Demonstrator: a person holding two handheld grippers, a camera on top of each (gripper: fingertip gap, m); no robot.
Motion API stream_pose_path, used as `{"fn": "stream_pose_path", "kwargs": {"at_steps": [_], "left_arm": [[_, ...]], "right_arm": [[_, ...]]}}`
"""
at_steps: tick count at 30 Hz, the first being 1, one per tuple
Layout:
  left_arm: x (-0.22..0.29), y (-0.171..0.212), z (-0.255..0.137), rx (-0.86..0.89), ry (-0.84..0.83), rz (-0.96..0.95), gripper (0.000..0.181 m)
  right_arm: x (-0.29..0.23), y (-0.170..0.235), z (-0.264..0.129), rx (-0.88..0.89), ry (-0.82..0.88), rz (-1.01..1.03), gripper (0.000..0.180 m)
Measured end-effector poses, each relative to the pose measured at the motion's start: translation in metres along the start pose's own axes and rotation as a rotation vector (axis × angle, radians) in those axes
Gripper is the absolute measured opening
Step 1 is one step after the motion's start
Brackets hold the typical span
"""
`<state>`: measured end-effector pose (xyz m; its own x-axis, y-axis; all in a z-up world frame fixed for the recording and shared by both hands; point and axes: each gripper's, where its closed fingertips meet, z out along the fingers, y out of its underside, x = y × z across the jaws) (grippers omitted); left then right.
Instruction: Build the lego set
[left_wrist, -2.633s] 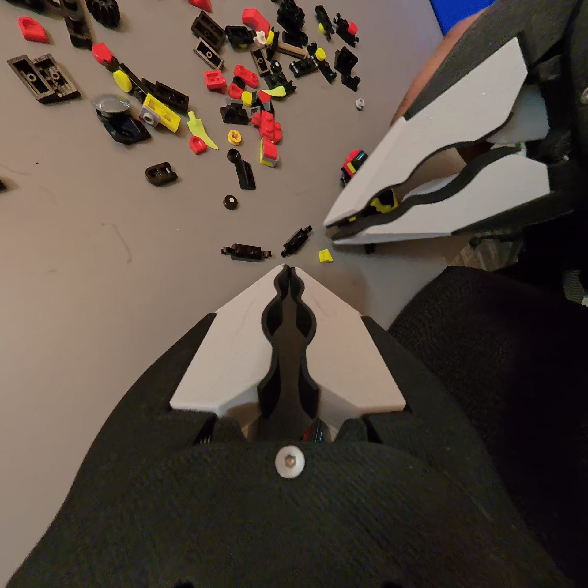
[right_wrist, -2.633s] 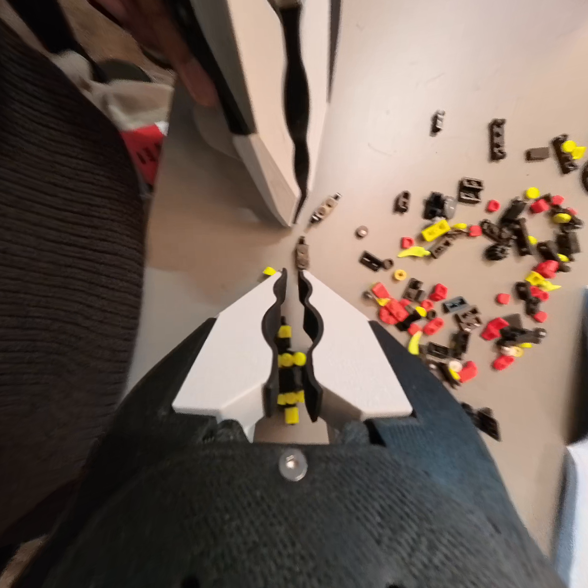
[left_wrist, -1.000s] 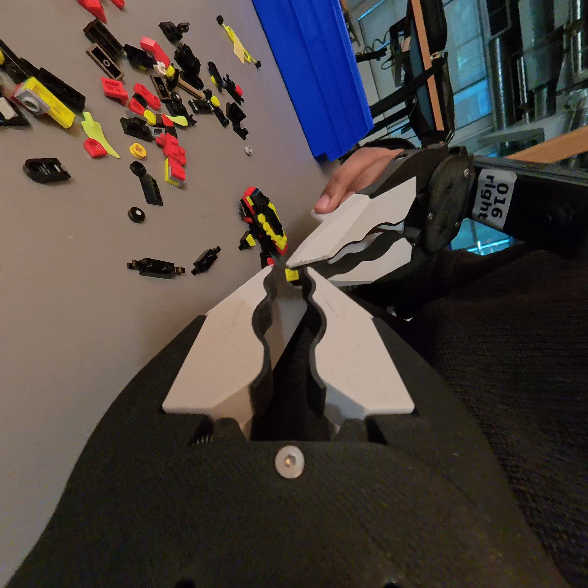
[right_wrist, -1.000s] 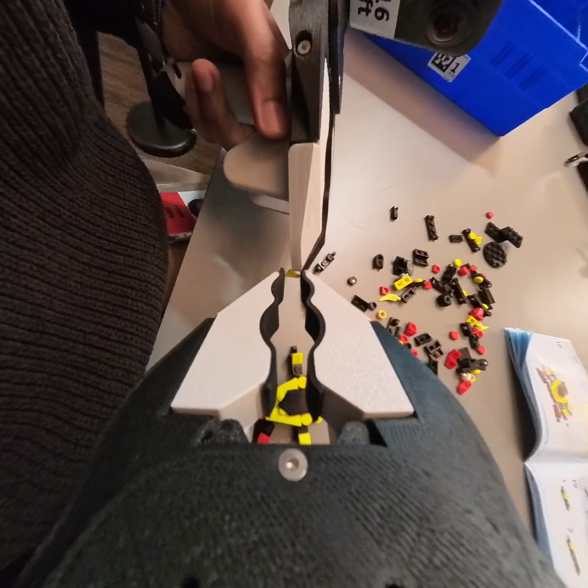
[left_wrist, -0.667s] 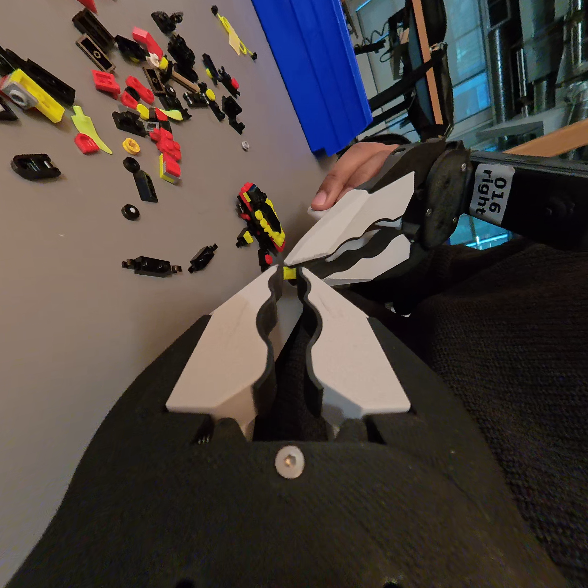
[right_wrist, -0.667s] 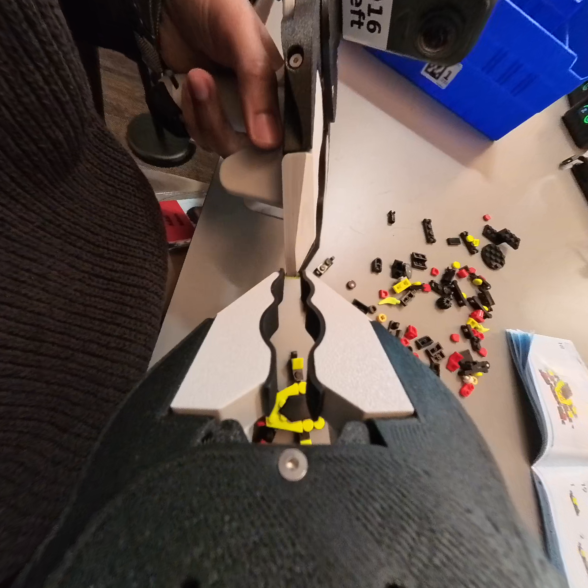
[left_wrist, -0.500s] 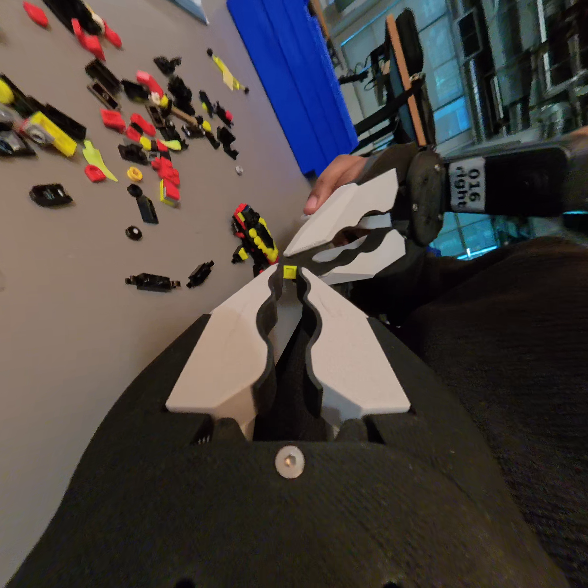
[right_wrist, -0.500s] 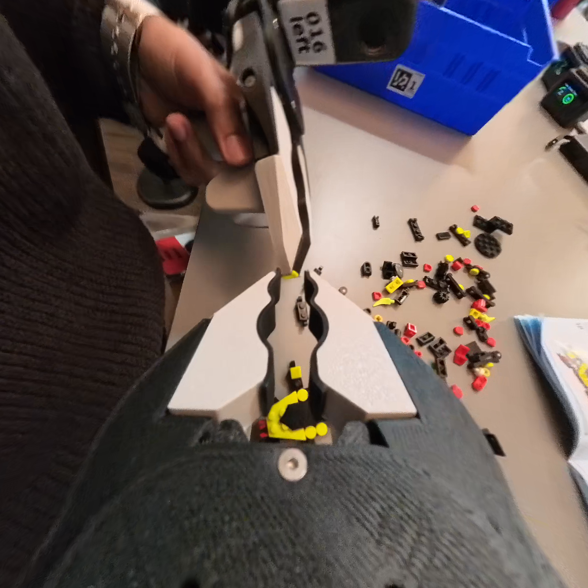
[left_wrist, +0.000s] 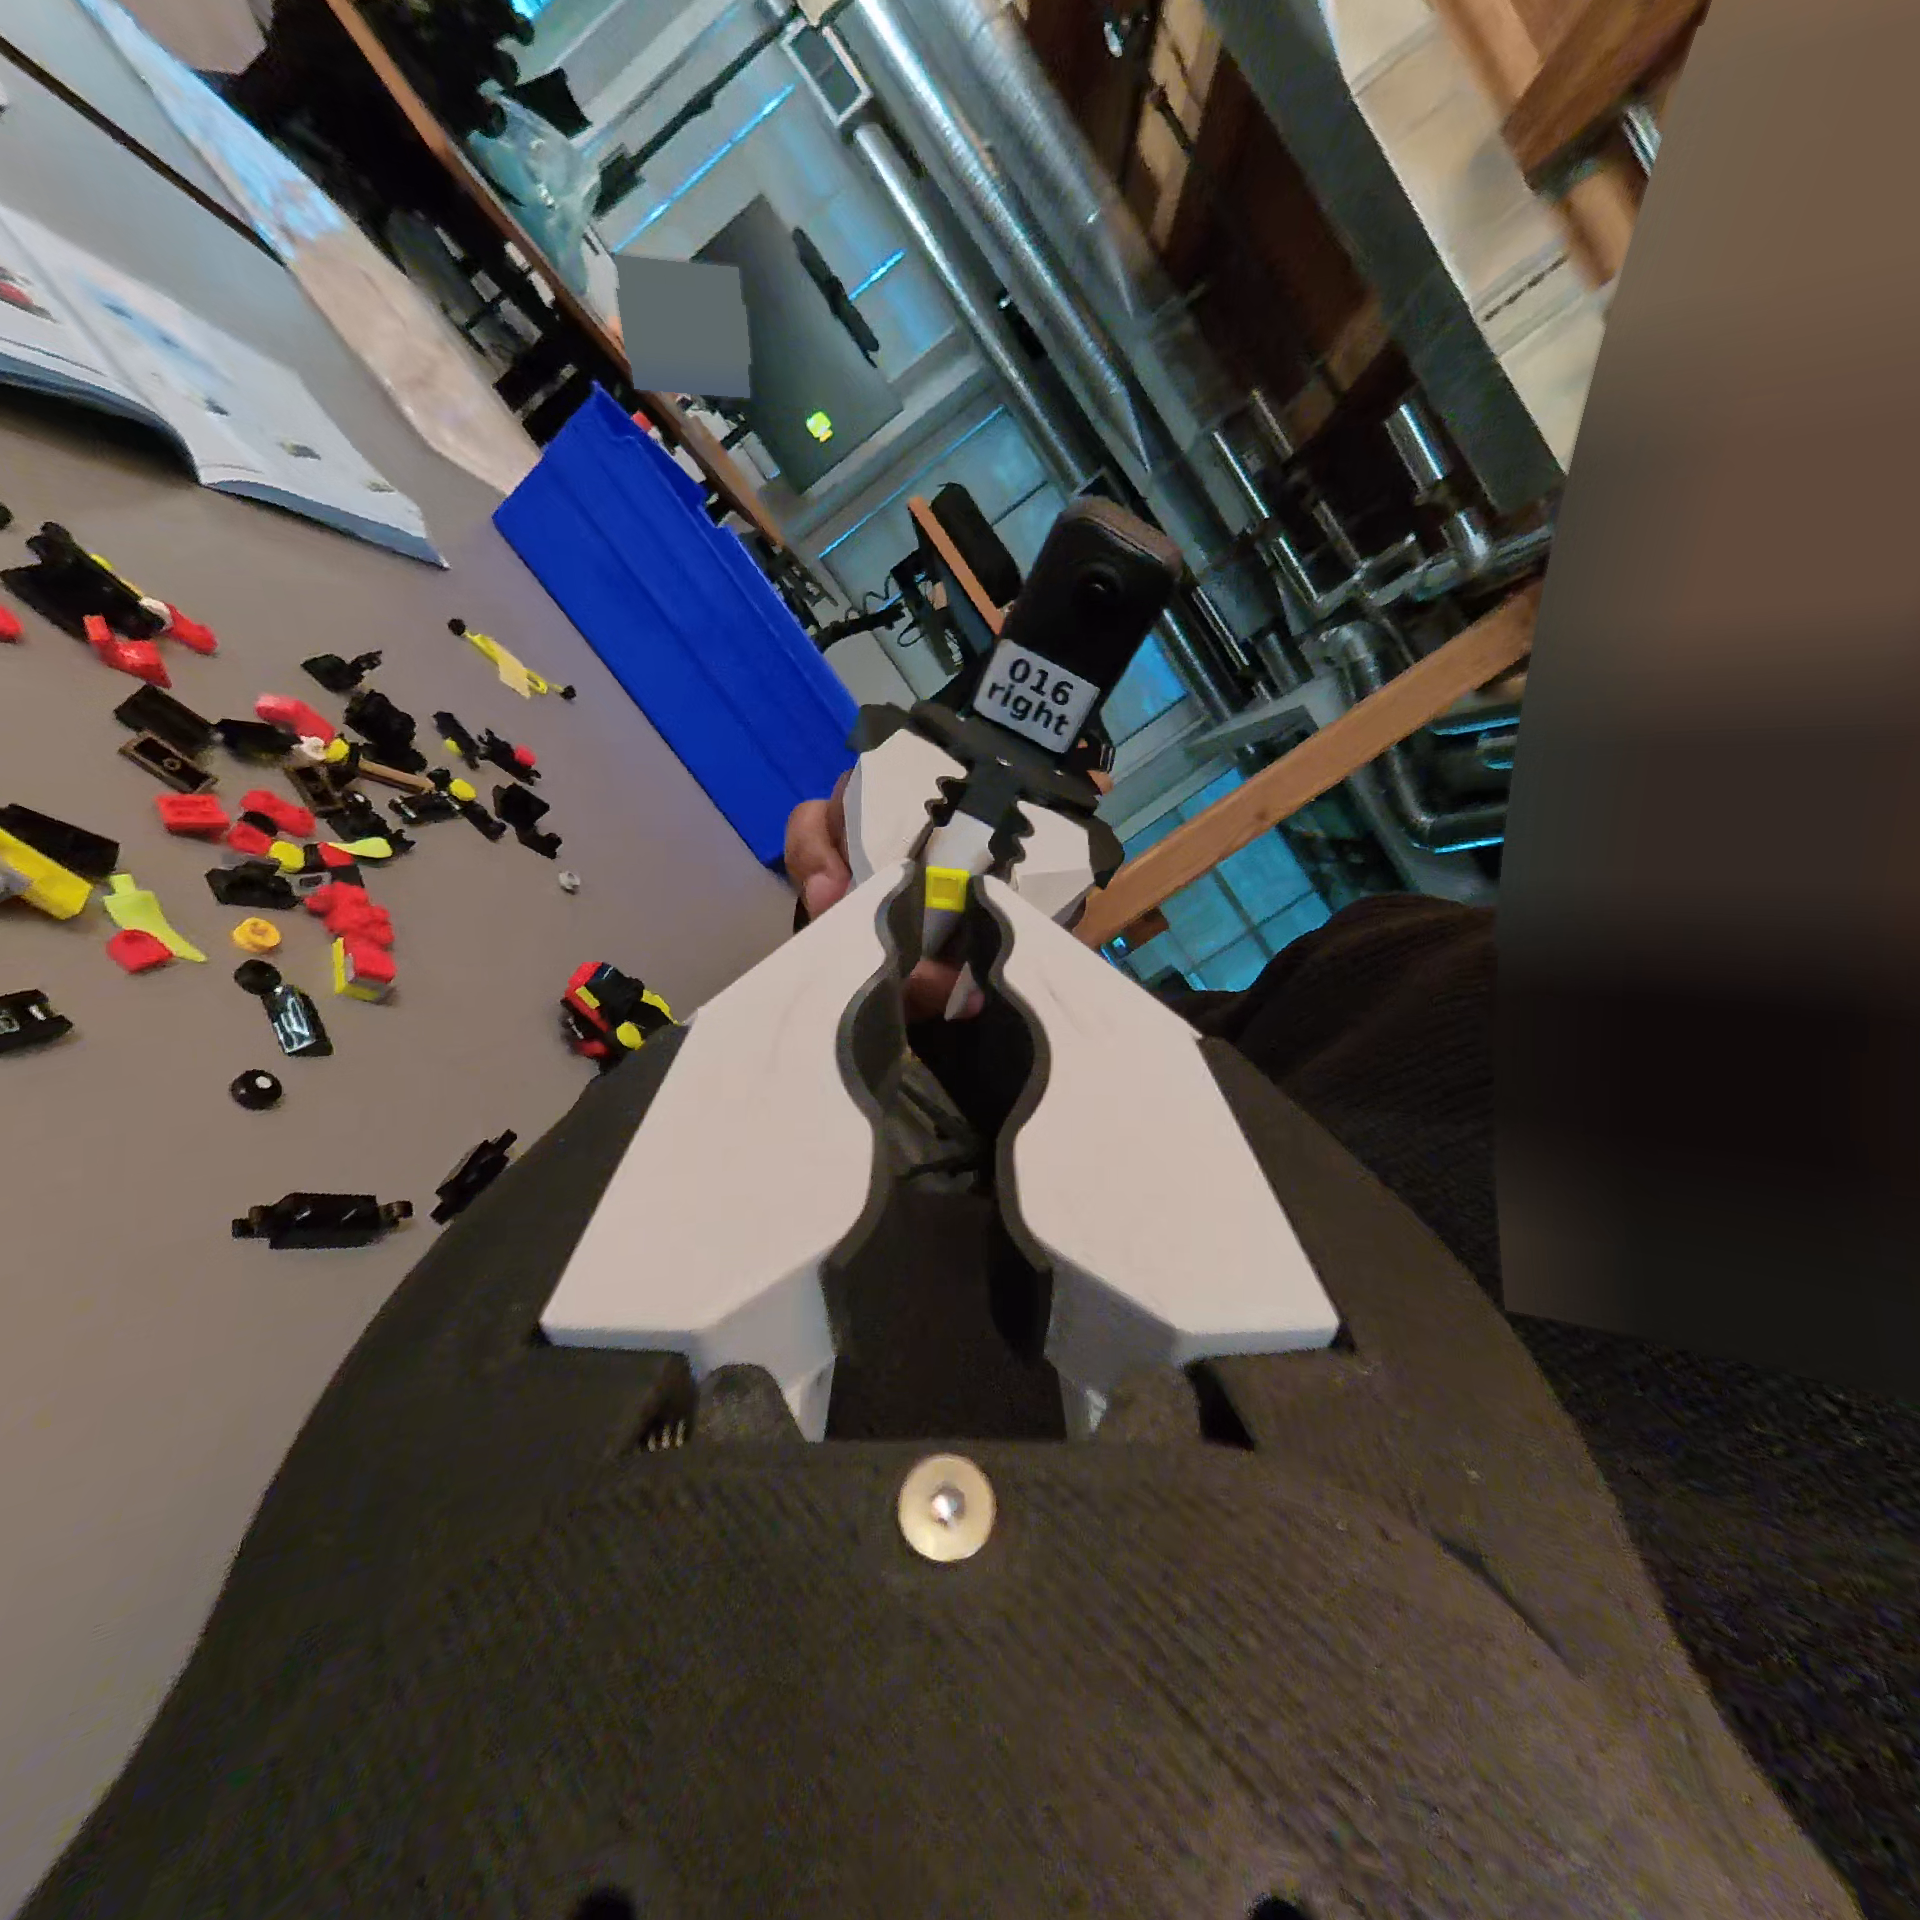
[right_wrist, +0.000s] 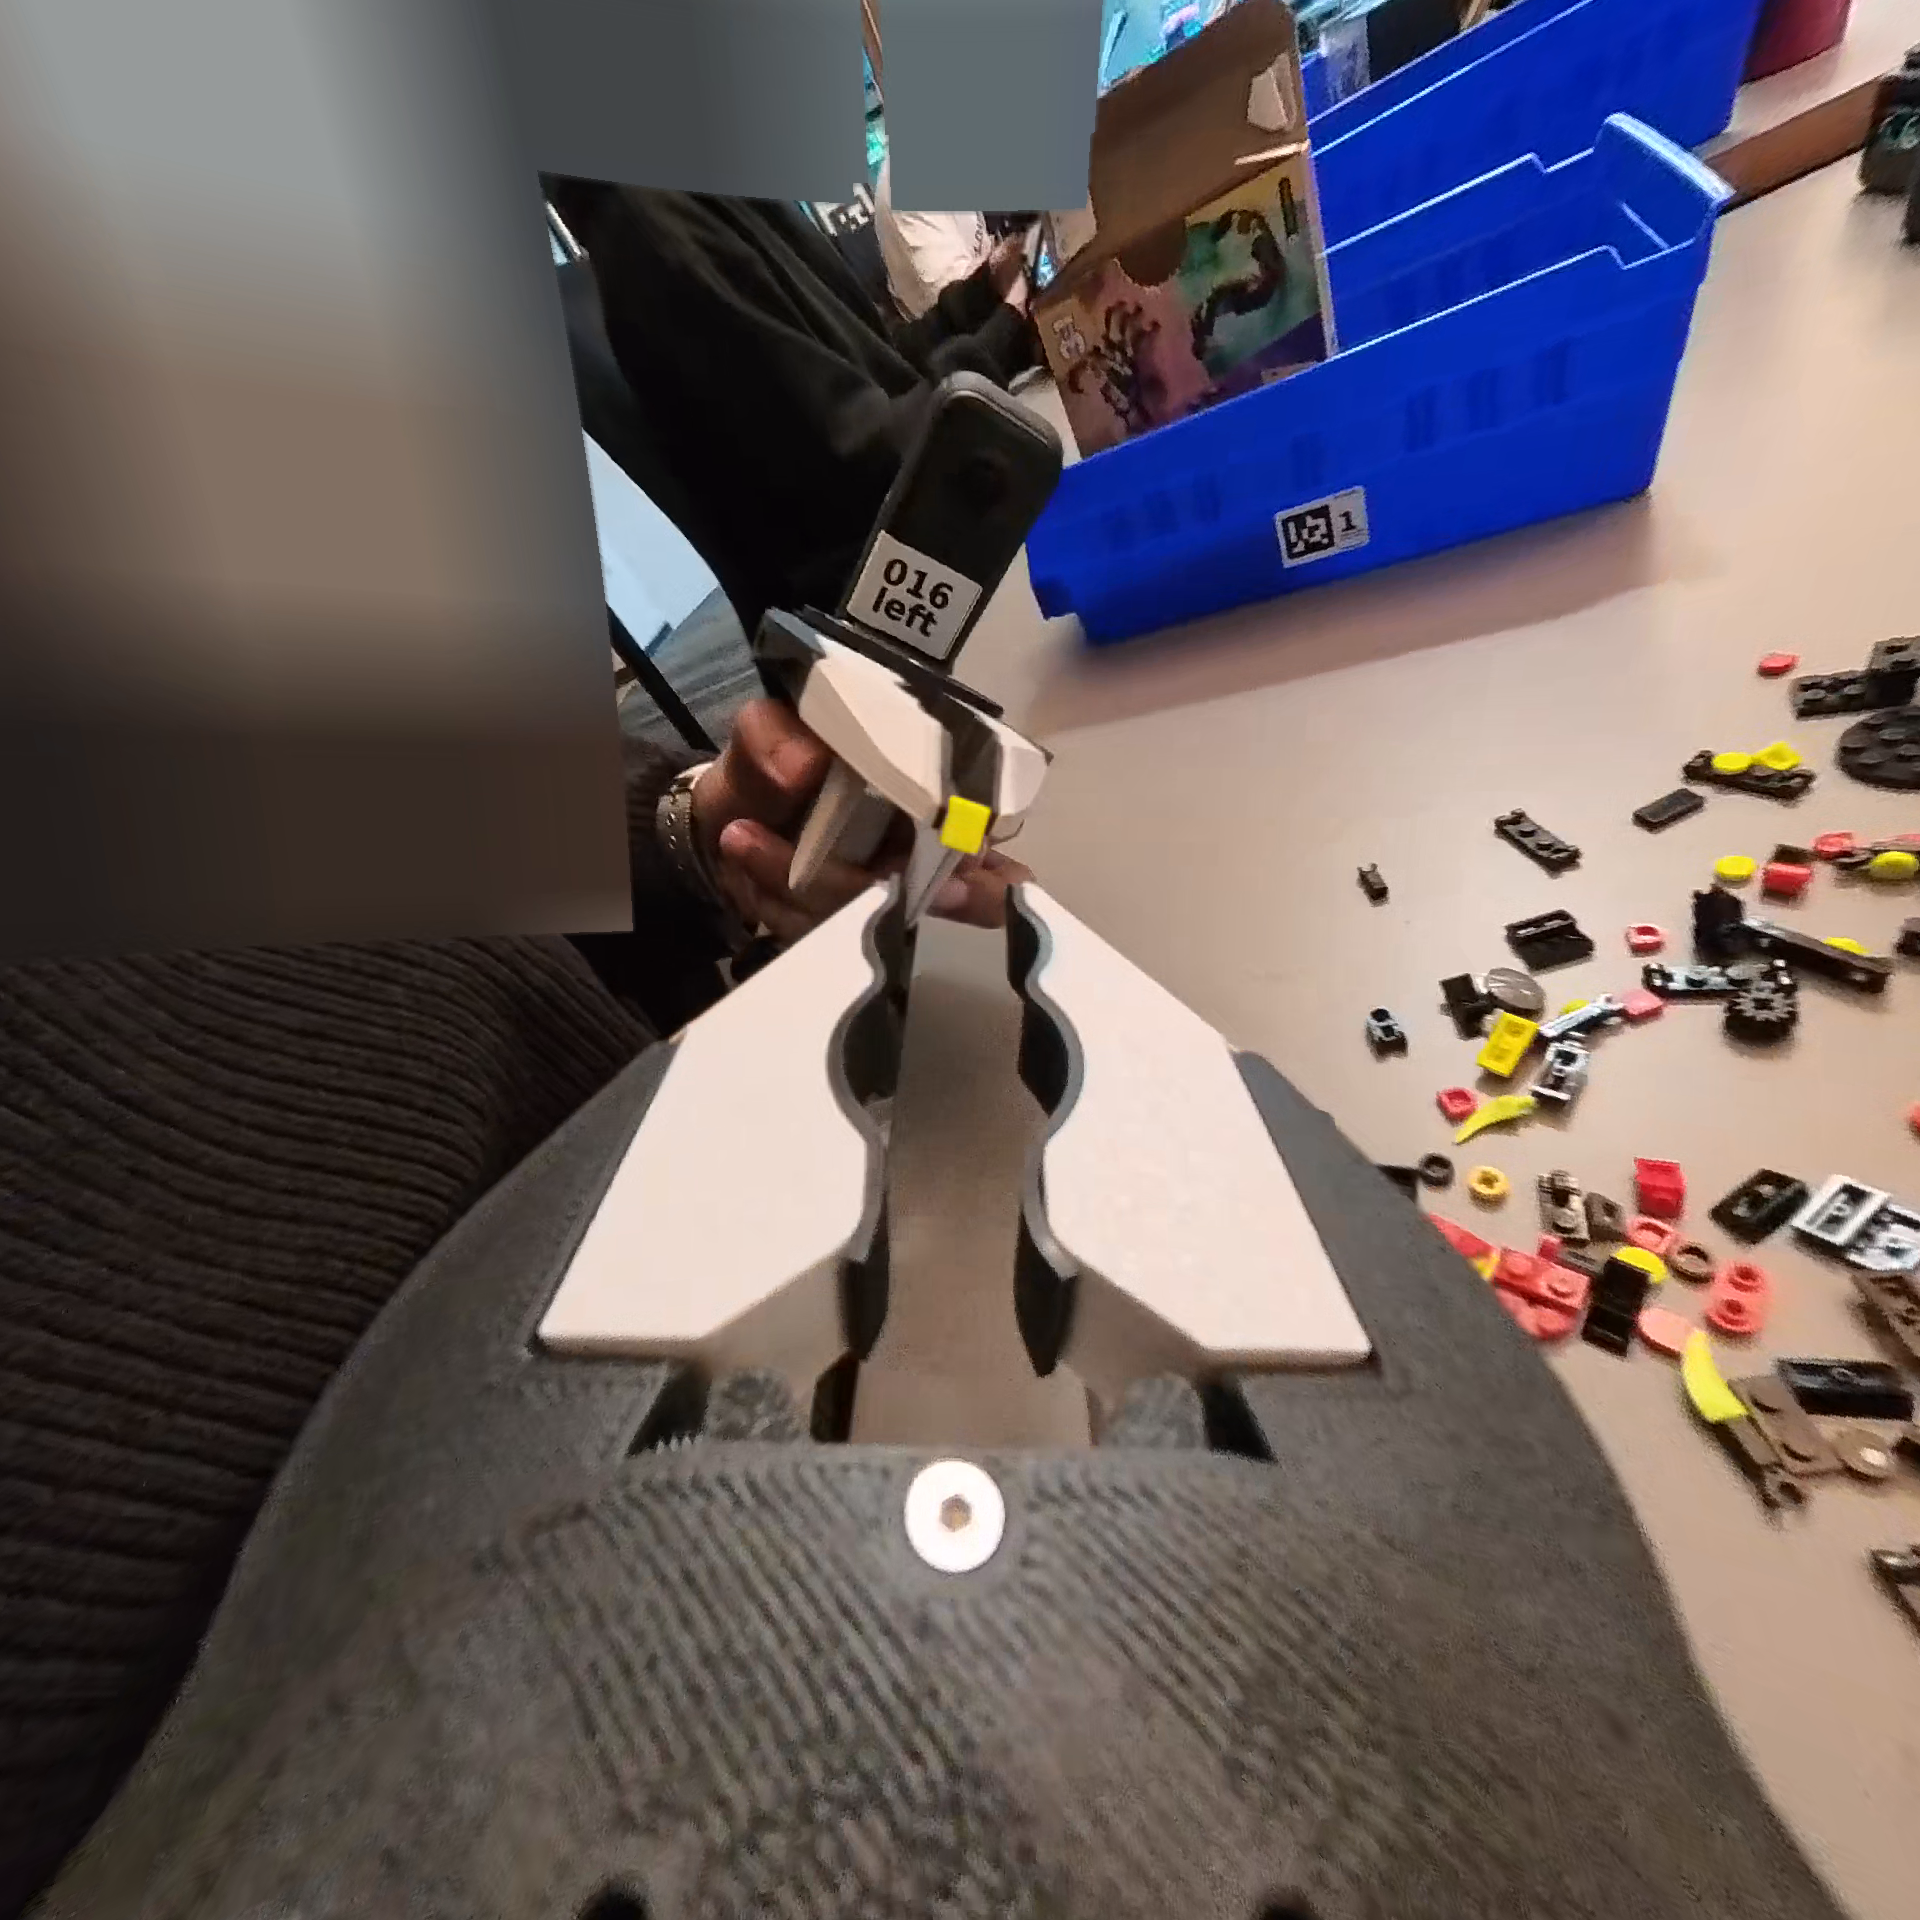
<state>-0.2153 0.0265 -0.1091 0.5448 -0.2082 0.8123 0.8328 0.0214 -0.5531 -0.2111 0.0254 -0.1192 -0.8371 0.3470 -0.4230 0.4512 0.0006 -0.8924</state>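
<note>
My left gripper (left_wrist: 943, 902) is shut on a small yellow piece (left_wrist: 943, 891) at its fingertips and holds it up off the table. In the right wrist view the left gripper (right_wrist: 940, 847) faces me with the yellow piece (right_wrist: 961, 824) in its tips. My right gripper (right_wrist: 940, 914) is open and empty, tips just below the yellow piece. A partly built red, black and yellow model (left_wrist: 613, 1013) lies on the grey table (left_wrist: 156, 1403), left of both grippers.
Loose red, black and yellow pieces (left_wrist: 312, 831) are spread over the table (right_wrist: 1299, 831), also in the right wrist view (right_wrist: 1662, 1091). An open instruction booklet (left_wrist: 156, 353) lies at the back. A blue bin (right_wrist: 1455, 416) stands behind, also in the left wrist view (left_wrist: 665, 613). Left and right tips are no more than a few centimetres apart.
Both grippers rose from the table and tilted up to face each other. The left closed on the yellow piece and lifted it. The right opened wider; the model stays on the table.
</note>
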Motion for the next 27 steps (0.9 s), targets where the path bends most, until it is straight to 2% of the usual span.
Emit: {"fn": "stream_pose_path", "kwargs": {"at_steps": [21,27], "left_arm": [[0.0056,0.0087,0.0060,-0.050,0.029,0.019,0.006],[-0.0022,0.0103,0.0066,-0.066,-0.035,0.064,0.007]], "right_arm": [[-0.0081,-0.0039,-0.0009,0.030,-0.061,0.038,0.006],[-0.0027,0.0007,-0.0040,-0.019,-0.027,-0.014,0.006]]}}
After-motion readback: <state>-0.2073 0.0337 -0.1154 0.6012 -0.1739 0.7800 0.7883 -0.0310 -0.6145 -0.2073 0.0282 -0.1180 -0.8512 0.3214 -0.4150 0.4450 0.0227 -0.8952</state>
